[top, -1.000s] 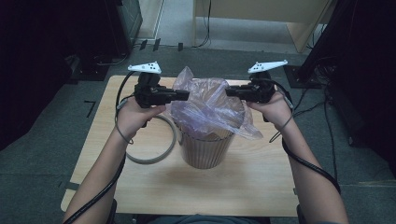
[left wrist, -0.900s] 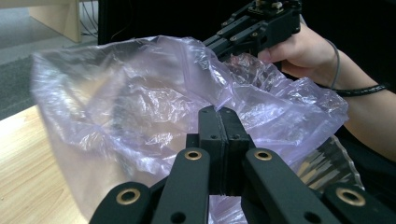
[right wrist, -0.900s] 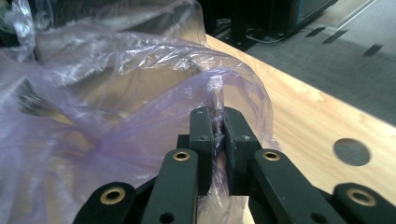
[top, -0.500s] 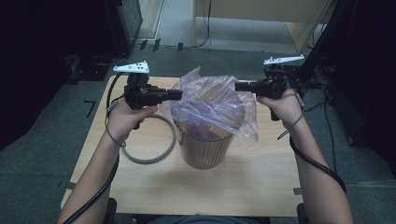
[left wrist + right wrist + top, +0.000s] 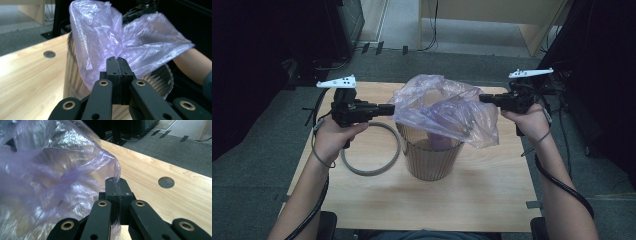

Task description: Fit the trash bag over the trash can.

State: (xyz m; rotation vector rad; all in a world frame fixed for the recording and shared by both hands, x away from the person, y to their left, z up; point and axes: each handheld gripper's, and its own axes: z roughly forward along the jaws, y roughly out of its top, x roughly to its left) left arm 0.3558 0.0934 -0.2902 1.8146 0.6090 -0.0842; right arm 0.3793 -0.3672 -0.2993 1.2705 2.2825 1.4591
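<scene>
A thin purple plastic bag is spread above a brown ribbed bin in the middle of the wooden table. My left gripper is shut on the bag's left edge, and in the left gripper view the jaws pinch the film in front of the bin. My right gripper is shut on the bag's right edge; its jaws clamp the film. The bag's mouth is stretched between the two grippers, and part of the bag hangs inside the bin.
A grey ring lies flat on the table to the left of the bin. The table has a round cable hole near its right side. Dark equipment and cables stand on the floor around the table.
Both hands have moved apart, the left one leftward and the right one rightward. The bag's mouth is pulled wider over the bin.
</scene>
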